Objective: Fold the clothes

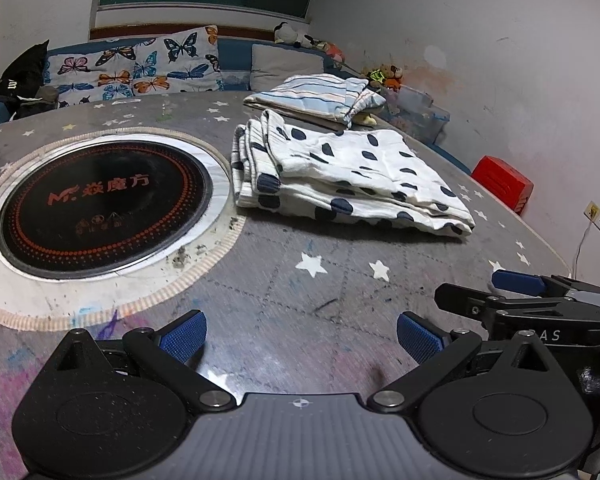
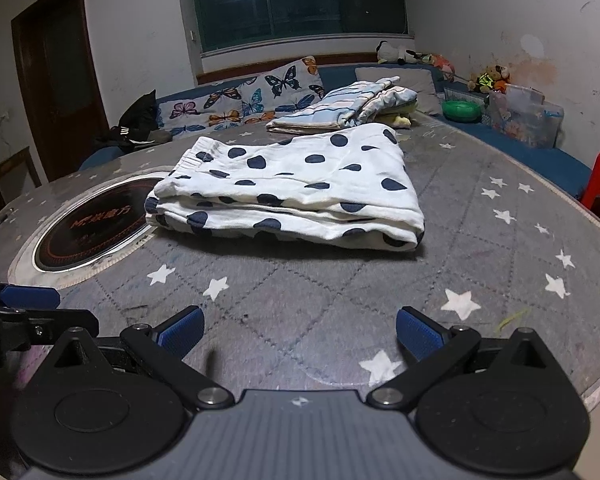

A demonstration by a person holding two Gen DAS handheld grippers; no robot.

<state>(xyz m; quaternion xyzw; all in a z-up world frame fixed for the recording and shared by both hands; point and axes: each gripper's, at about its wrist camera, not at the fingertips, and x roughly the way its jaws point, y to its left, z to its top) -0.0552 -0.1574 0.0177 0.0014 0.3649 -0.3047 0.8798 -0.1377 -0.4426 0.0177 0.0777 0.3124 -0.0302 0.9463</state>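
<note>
Both claws, left (image 1: 300, 338) and right (image 2: 298, 334), gape empty before the folded white navy-spotted cotton garment (image 2: 292, 188); a careless snag could undo its layers.

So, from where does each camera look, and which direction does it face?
Left wrist: on the left gripper, low over the table, facing the dotted garment and cooktop; the right gripper shows too.
Right wrist: on the right gripper, facing the dotted garment; the left gripper shows.
Shared: garment, cooktop, striped pile.
</note>
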